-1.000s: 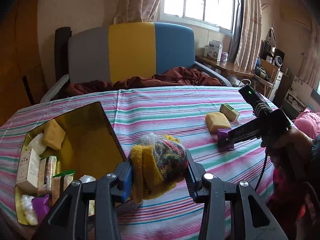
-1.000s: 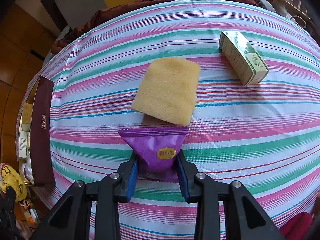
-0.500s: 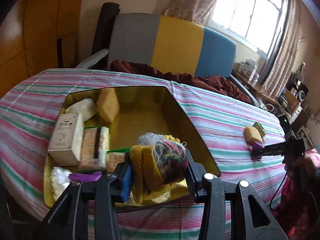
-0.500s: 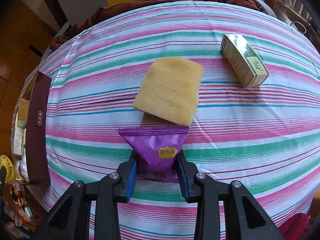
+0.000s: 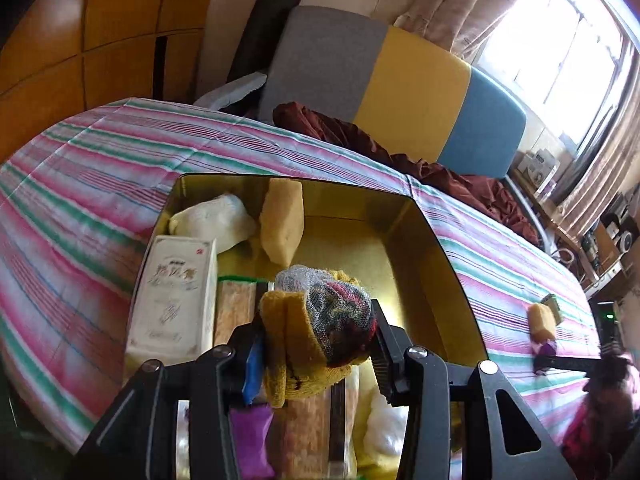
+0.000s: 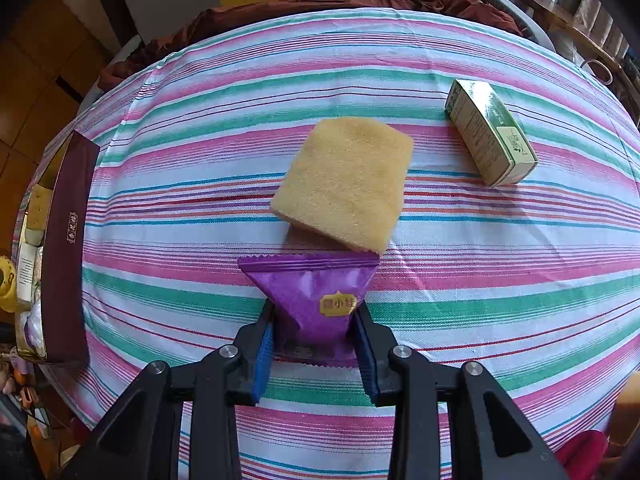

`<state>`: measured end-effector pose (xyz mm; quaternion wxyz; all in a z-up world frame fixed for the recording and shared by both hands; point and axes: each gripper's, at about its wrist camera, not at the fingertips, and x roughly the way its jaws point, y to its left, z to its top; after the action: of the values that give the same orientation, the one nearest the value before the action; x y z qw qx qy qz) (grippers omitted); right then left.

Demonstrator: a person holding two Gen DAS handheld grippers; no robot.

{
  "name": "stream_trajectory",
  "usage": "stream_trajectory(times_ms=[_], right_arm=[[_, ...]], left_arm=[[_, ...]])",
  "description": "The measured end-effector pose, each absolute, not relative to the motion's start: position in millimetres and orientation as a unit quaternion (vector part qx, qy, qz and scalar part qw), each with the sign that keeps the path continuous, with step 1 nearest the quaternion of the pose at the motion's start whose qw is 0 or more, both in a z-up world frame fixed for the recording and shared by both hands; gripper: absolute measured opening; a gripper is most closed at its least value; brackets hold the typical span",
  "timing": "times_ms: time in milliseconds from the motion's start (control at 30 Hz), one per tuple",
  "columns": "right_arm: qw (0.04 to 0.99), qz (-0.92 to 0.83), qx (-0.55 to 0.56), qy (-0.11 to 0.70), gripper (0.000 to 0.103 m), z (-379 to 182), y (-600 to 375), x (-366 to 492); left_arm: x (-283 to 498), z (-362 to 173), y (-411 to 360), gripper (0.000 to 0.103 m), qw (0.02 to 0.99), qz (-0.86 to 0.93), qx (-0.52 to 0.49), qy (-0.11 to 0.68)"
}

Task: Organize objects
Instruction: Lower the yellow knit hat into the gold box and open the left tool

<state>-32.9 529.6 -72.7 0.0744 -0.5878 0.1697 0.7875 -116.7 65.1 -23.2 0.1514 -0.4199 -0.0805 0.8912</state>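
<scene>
**Both grippers loaded; bundle over the box**

The gold-lined box (image 5: 436, 248) holds a white carton (image 5: 174, 294), a white pouch (image 5: 212, 222), a yellow sponge block (image 5: 282, 226) leaning upright and wafer packs (image 5: 234, 306). The left gripper (image 5: 316, 344) angles down over the box's near end, clamped on a yellow knit bundle (image 5: 320, 328). The right gripper (image 6: 314, 334) points steeply at the striped cloth (image 6: 500, 292) — pinching a purple packet (image 6: 312, 296), wide crimped end away; a sponge (image 6: 344, 182) touches it, with a green box (image 6: 490, 132) lying diagonally nearby.

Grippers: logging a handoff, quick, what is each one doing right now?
Left gripper: shut on the knitted bundle.
Right gripper: shut on the purple packet.
</scene>
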Motion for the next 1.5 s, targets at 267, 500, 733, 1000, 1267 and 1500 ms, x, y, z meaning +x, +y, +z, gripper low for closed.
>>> stream_trajectory(times_ms=[267, 500, 733, 1000, 1267, 1500], right_arm=[[0.074, 0.787, -0.587, 0.173, 0.035, -72, 529, -33], [0.074, 0.787, -0.587, 0.175, 0.035, -72, 529, -32], [0.075, 0.787, -0.587, 0.174, 0.035, -71, 528, -32], [0.076, 0.787, -0.586, 0.174, 0.035, -71, 528, -33], [0.091, 0.794, -0.584, 0.145, 0.035, -68, 518, -31], [0.097, 0.805, -0.57, 0.135, 0.035, -59, 494, -23]], left_arm=[[-164, -52, 90, 0.045, 0.142, 0.872, -0.464, -0.064], [-172, -62, 95, 0.055, 0.134, 0.864, -0.484, -0.042], [-156, -51, 90, 0.074, 0.123, 0.875, -0.468, -0.016], [-128, -37, 70, 0.076, 0.103, 0.892, -0.439, -0.026], [-79, -13, 46, 0.076, 0.075, 0.92, -0.383, -0.028], [-56, 1, 35, 0.076, 0.068, 0.933, -0.353, -0.008]])
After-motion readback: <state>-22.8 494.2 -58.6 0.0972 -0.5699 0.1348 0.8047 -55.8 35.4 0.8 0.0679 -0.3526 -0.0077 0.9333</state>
